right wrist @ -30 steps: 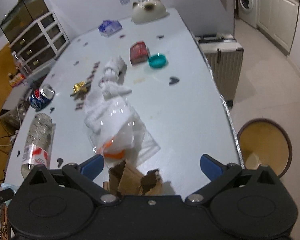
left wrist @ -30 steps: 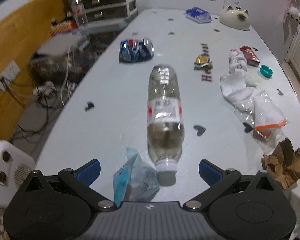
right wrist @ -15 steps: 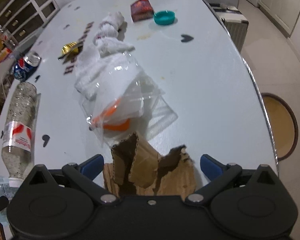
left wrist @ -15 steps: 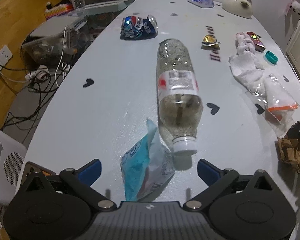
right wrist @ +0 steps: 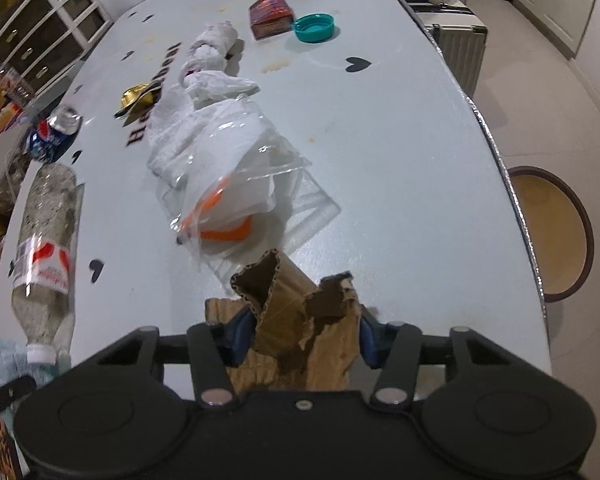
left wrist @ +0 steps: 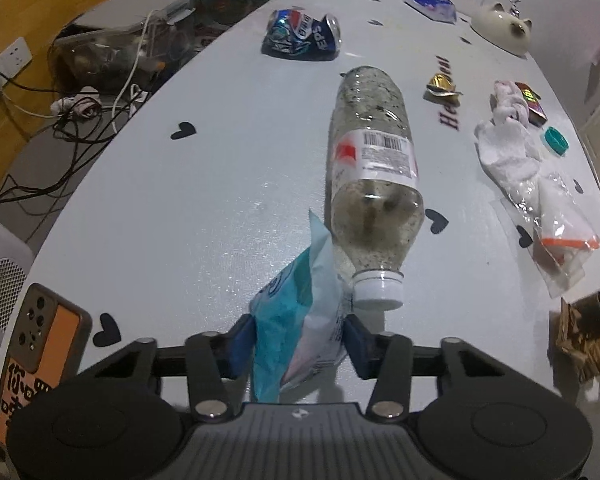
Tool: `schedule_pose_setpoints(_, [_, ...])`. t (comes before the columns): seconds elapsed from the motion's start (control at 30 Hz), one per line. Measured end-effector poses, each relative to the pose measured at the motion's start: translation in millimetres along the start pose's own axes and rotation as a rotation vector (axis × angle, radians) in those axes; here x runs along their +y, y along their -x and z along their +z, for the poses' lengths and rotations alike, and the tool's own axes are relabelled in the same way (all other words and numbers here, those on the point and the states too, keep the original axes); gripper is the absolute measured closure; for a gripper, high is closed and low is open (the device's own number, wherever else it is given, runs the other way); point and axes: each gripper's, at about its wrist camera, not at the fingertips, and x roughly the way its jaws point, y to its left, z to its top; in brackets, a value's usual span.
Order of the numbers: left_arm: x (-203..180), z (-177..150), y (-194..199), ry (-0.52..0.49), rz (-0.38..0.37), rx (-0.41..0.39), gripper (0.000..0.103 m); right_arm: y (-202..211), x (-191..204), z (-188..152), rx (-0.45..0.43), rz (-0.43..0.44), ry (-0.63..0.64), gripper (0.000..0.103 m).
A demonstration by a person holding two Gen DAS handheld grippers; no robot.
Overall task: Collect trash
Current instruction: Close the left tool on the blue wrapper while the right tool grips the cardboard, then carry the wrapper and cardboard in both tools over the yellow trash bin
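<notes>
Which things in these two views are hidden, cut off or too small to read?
- Left wrist view: the lower end of the blue wrapper is hidden behind the gripper body.
- Left wrist view: the phone is cut off by the picture edge; its writing is partly lost.
- Left wrist view: the print on the bottle label is too small.
- Right wrist view: the base of the torn cardboard is hidden behind the gripper body.
</notes>
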Motion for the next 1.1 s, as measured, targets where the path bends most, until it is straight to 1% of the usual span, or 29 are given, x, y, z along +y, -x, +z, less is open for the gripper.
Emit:
schedule_pose_setpoints(0.1, [-1, -3, 9, 0.011, -0.008, -0.021, 0.061, 10, 1, -5, -0.023, 0.001, 0.026, 0.053])
schedule_pose_setpoints(0.37, [-9, -9, 51, 0.016, -0.035, -0.104, 0.062, 44, 0, -19, -0.096, 0.027, 0.064, 0.054])
schedule_pose_setpoints(0.5, [-21, -11, 76, -0.007, -0.065, -0.155, 0.062, 66, 3, -26, -0.15, 0.016, 0.107, 0.053])
schedule_pose_setpoints(0.7, [-52, -13, 105, -0.083, -0.132, -0.213, 0.062, 105, 4, -37, -0.251, -0.002, 0.157, 0.053])
schedule_pose_setpoints(0.8, [-72, -16, 114, -0.128, -0.164, -0.227, 0.062, 122, 2, -43, -0.288, -0.015, 0.175, 0.053])
schedule_pose_setpoints(1.0, [-115, -26, 130, -0.231, -0.214, -0.242, 0.062, 154, -10, -51, -0.358, -0.026, 0.165, 0.053])
schedule_pose_setpoints(1.1, [-135, -30, 136, -0.258, -0.234, -0.252, 0.062, 167, -22, -51, -0.381, -0.027, 0.148, 0.053])
